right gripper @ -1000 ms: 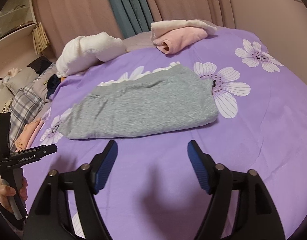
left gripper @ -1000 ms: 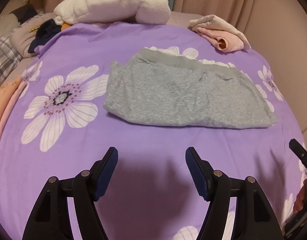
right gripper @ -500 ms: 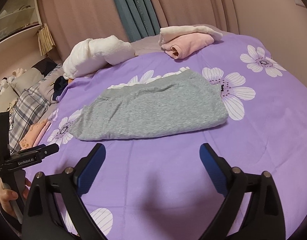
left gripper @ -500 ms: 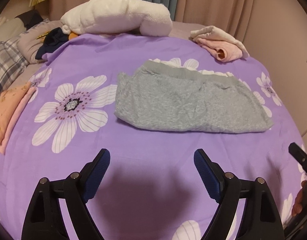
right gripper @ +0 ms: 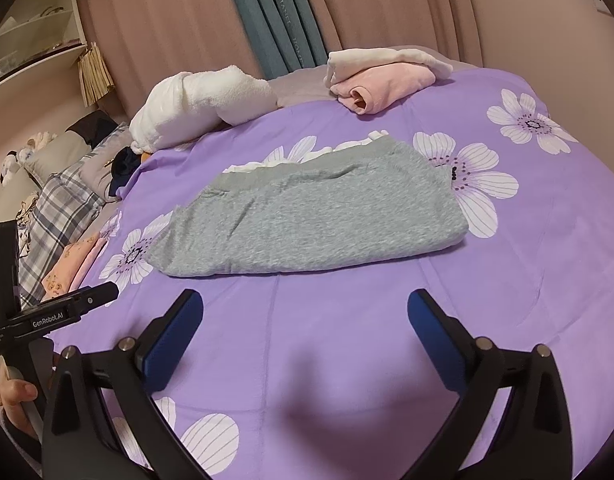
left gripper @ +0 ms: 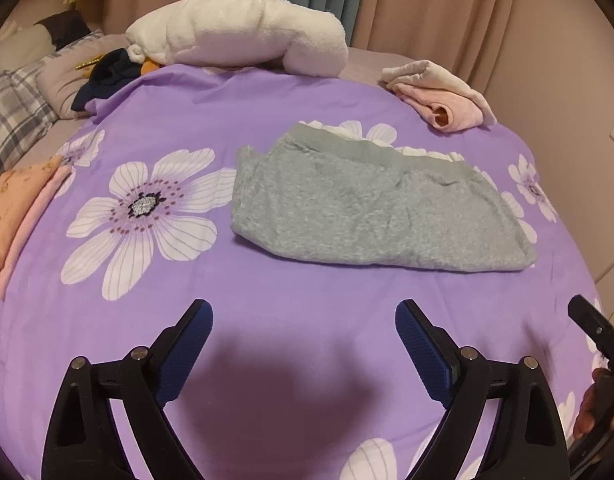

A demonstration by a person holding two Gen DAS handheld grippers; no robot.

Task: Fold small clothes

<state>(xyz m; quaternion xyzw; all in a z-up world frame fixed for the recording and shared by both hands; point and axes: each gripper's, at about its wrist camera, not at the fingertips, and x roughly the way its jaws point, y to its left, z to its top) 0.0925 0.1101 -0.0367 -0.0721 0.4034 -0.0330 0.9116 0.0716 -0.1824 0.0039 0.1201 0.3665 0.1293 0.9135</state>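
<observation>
The grey garment [left gripper: 379, 208] lies flat on the purple bedspread [left gripper: 155, 292], already doubled over into a long band, its waistband edge turned toward the curtains and a strip of white lining peeping out along that far side. Both grippers hang short of the garment's near edge, apart from it and touching nothing: the left gripper [left gripper: 303, 336] has just been spreading its jaws and now stands wide with only bedspread between them, and the right gripper [right gripper: 305, 320] has likewise just been opening and is as wide as it goes, also empty. Beyond the garment sits a white rolled towel [left gripper: 235, 28], and to the garment's far right a folded pink piece [left gripper: 447, 108]; off to its left, at the bed's edge, lies a peach folded one [left gripper: 15, 204]. To my eye the step in hand is the release after a fold, with the grippers drawn clear and readying for another. The band looks too long to count as finished, so the next move probably calls for one gripper to come down on an end of the garment, pinch all the layers together at the edge, and carry that end over toward the other, while the second gripper pins or lifts the matching corner so that the layers do not slide apart.
</observation>
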